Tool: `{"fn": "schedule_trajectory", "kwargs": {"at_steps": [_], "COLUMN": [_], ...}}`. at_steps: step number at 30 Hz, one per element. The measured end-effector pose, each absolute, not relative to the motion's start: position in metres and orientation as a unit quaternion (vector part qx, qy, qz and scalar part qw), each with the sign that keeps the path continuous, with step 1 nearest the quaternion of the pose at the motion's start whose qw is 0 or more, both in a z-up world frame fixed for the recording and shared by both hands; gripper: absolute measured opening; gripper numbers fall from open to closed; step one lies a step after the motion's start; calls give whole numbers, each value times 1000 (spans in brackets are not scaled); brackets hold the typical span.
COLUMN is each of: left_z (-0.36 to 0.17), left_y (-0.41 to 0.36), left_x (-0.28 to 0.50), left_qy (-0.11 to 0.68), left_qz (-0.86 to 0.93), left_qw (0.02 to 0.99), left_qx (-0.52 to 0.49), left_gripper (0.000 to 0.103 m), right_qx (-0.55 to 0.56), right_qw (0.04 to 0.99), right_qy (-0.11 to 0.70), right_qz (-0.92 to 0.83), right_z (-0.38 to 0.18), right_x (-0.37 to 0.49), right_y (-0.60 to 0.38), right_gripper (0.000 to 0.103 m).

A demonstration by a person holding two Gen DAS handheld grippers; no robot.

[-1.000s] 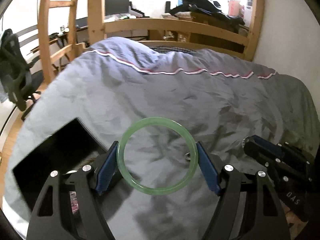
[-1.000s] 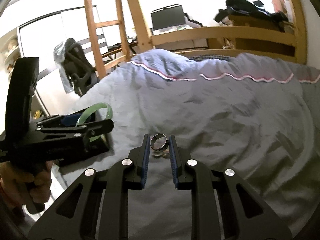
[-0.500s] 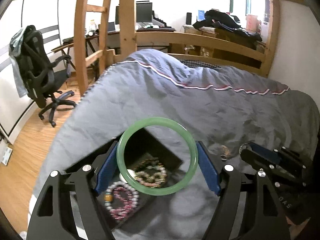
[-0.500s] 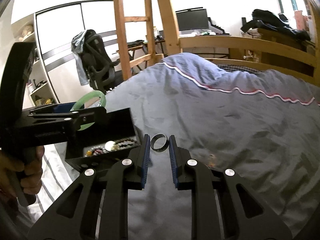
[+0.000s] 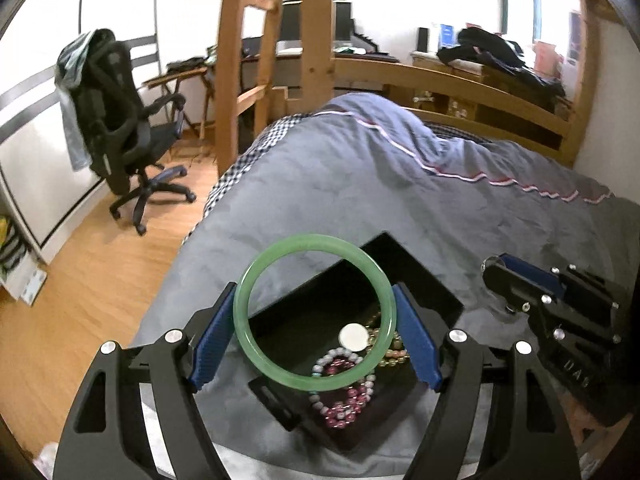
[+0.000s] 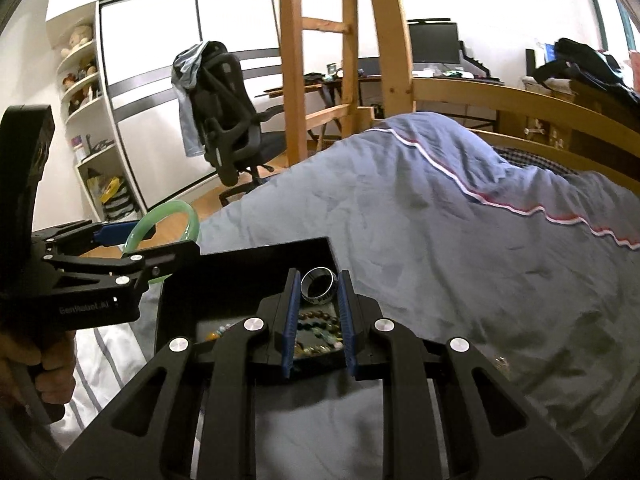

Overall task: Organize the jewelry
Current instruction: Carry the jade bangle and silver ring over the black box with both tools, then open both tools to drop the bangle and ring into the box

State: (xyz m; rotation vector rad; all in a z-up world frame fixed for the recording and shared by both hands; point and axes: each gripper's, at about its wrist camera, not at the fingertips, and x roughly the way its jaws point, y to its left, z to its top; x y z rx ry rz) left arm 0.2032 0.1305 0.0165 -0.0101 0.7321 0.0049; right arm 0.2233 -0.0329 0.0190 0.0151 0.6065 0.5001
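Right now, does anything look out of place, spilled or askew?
One thing: a small glinting piece lies loose on the grey duvet, outside the black jewelry box. I cannot tell what it is. Nothing looks spilled or damaged.

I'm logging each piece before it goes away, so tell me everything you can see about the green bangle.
The green bangle is a plain, smooth closed ring, translucent pale green like jade or glass, unbroken. The left gripper holds it across its width, a blue pad pressing each outer side. It hangs tilted in the air above the open black box on the grey bedcover, touching nothing else. Beads show through its opening.
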Motion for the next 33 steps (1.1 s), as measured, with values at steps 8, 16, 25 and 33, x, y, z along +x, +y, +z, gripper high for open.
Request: {"fn": "schedule_trajectory", "kwargs": {"at_steps": [8, 16, 25, 33], "left_z": [4, -3, -4, 8], "left_y": [135, 139, 146, 147], "left_x": [205, 208, 207, 199], "left_qy": [383, 401, 401, 356], "left_qz": [-5, -7, -3, 0], "left_qw": [923, 916, 915, 933], "left_qx": [-12, -28, -49, -60], "left_gripper": [74, 74, 77, 96], "right_qx": [-1, -8, 10, 22], "right_qw": [917, 911, 909, 928], "right_qy": [310, 323, 329, 307], "right_qz": [252, 257, 255, 210], "right_z": [8, 2, 1, 18], "right_x": [227, 226, 233, 230], "right_y": [-10, -5, -10, -37], "right_gripper": [20, 20, 53, 93]}}
